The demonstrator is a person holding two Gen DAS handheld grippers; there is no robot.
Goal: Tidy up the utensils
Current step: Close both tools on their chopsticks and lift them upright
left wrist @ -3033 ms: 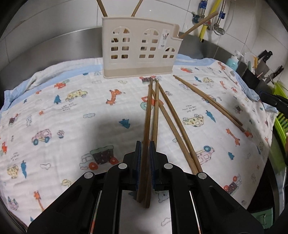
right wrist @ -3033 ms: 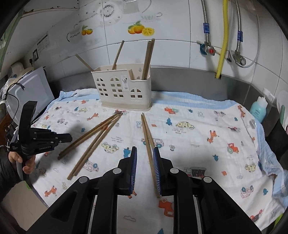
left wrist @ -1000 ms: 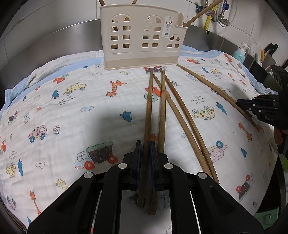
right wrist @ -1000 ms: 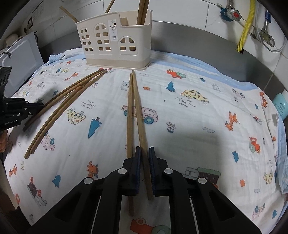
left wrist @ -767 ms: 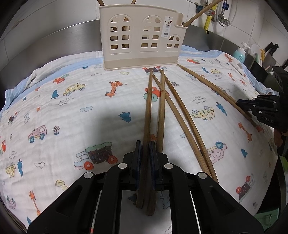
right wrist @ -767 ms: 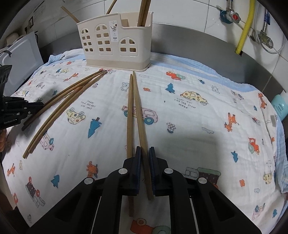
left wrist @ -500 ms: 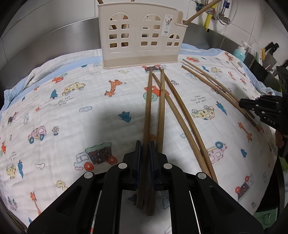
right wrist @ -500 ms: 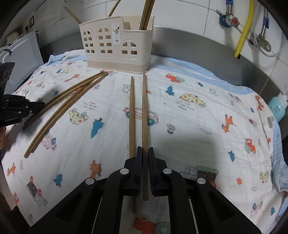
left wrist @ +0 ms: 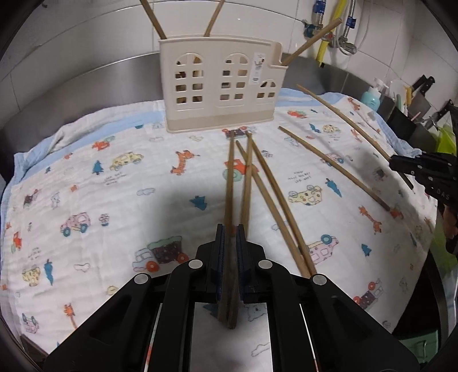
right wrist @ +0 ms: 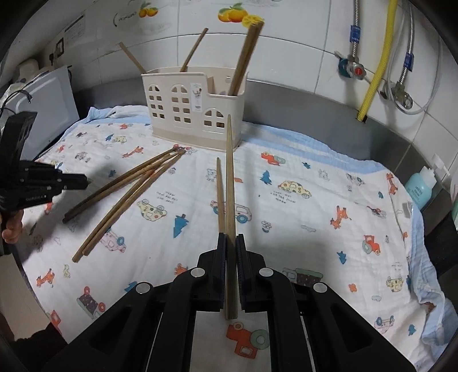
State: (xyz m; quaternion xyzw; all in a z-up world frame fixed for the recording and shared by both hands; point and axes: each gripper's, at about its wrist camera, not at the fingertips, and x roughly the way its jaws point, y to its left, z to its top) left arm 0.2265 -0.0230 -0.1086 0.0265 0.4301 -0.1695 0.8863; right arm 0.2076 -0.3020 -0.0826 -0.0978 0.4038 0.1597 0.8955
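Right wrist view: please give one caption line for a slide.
Right gripper lifts one chopstick toward the beige holder.

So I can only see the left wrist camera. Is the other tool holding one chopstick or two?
Observer: One. The right tool is shut on a single chopstick.
Operator: Where's its partner?
Observer: The other chopstick lies on the cloth, just left of the held one.
Operator: What's on the wall up high?
Observer: Orange fruit stickers, above the holder.
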